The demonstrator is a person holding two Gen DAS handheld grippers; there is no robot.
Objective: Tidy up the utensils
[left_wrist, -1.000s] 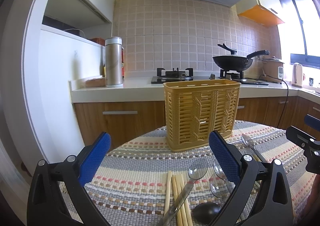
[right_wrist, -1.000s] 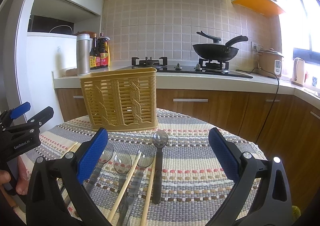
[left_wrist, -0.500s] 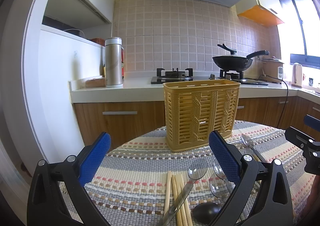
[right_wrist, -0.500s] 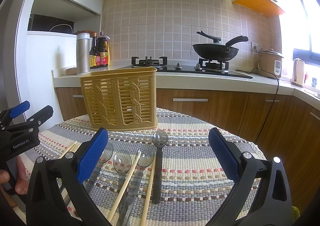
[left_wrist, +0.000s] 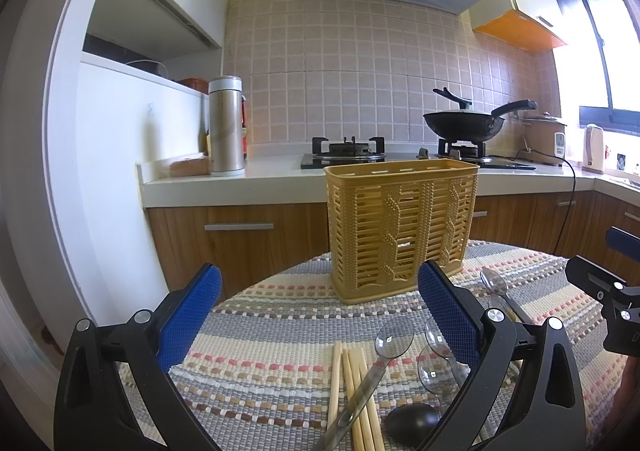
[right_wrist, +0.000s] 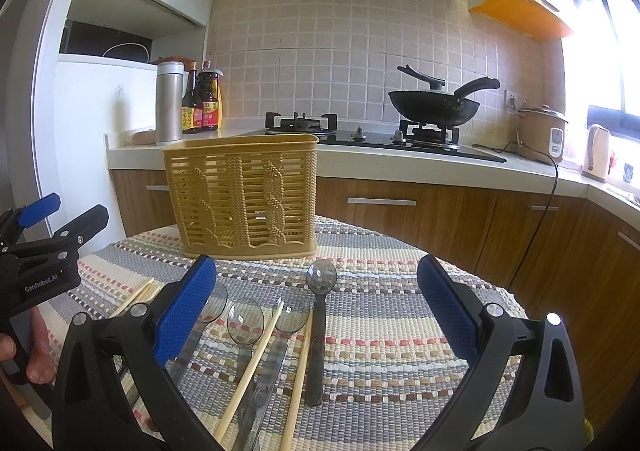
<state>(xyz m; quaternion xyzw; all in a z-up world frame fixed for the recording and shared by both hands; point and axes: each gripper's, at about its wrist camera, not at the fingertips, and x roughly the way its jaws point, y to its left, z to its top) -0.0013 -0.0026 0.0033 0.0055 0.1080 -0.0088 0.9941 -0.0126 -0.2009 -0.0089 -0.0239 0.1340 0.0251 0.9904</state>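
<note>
**Both tongs spread wide, utensils loose on the mat**

While my left tongs (left_wrist: 320,315) and right tongs (right_wrist: 316,307) hover with their blue pads wide apart and nothing between them, the utensils lie on the striped mat (right_wrist: 384,315) covering the counter. Clear spoons (right_wrist: 245,321) and a dark spoon (right_wrist: 320,291) lie side by side with chopsticks (right_wrist: 256,359) crossing among them, just in front of the right tongs. More chopsticks (left_wrist: 352,391) lie under my left tongs. Beyond them, the yellow slatted basket (right_wrist: 244,195) stands upright on the mat, apart from every utensil.
</note>
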